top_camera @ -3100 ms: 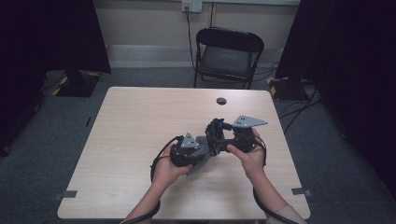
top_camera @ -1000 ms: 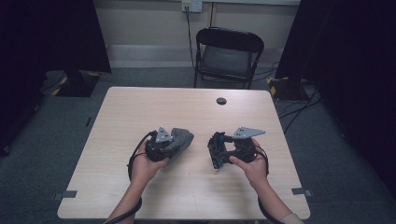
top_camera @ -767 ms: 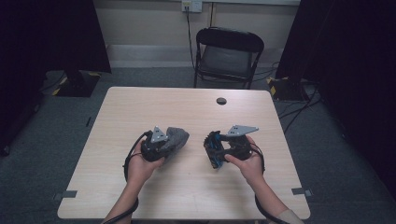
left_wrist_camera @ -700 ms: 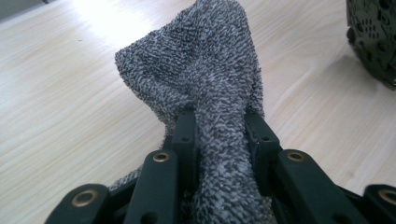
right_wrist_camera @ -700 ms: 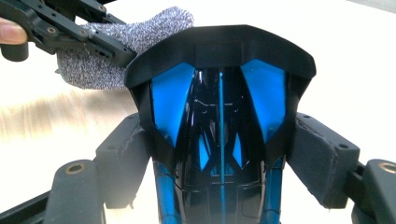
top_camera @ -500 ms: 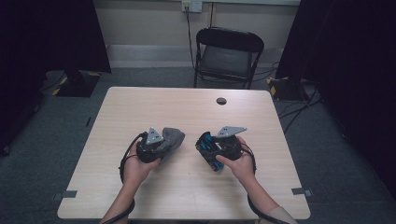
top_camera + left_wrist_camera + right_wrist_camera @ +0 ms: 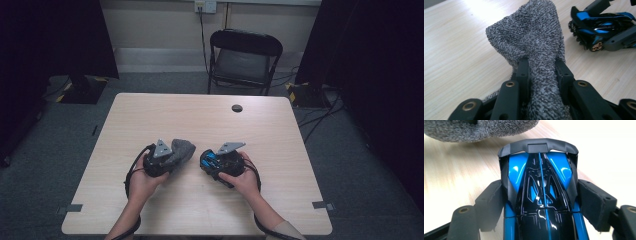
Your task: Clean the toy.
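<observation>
A grey terry cloth (image 7: 534, 37) is bunched up between the jaws of my left gripper (image 7: 541, 65), which is shut on it. In the high view that left gripper (image 7: 172, 156) sits low over the table left of centre, with the cloth (image 7: 183, 149) sticking out to the right. My right gripper (image 7: 539, 195) is shut on a blue and black toy car (image 7: 539, 177), its pads (image 7: 596, 202) pressed against the car's sides. From above, the right gripper (image 7: 212, 162) and the car (image 7: 209, 160) lie a short gap to the right of the cloth.
The light wooden table (image 7: 210, 120) has a small black round cap (image 7: 237, 108) near its far edge. A black folding chair (image 7: 245, 55) stands behind the table. Dark curtains hang at both sides, and cables lie on the floor at the right.
Three seconds ago cloth and car were together; they have since separated. Over the last second my right gripper has carried the car left and down, nearer the cloth. The left gripper has barely moved.
</observation>
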